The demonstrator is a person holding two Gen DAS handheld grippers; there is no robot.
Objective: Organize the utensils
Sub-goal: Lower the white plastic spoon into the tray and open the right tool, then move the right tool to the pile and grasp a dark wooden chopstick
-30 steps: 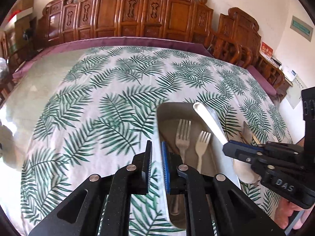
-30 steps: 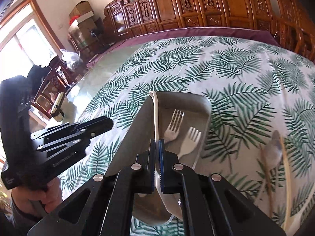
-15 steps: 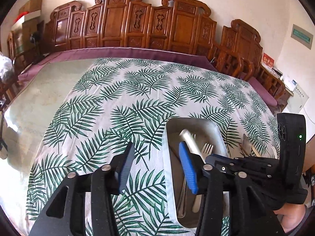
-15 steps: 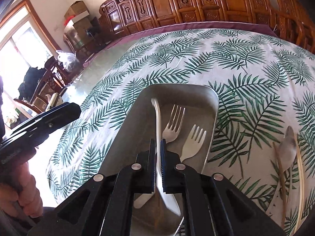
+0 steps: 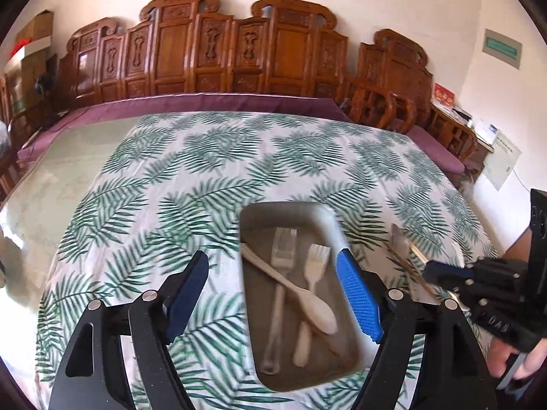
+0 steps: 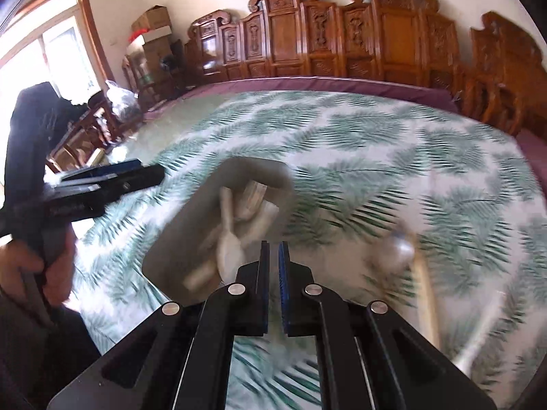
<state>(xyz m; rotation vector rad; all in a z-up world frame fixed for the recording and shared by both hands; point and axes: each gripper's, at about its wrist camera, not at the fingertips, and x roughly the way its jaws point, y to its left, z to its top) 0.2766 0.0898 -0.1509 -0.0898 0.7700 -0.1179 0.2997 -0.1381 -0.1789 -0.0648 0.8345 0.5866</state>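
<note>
The grey rectangular tray [image 5: 253,324] sits on the leaf-print tabletop [image 5: 143,205], holding a white plastic spoon [image 5: 307,302] crossed over two forks [image 5: 285,256]. The left claw [image 5: 273,294] is opening, empty, above the tray. The right claw [image 6: 273,287] is clenched, gripping nothing.

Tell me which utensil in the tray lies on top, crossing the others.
The white spoon in the grey tray: it lies diagonally over the handles of the clear fork and the white fork, which lie lengthwise, roughly parallel beneath it.
</note>
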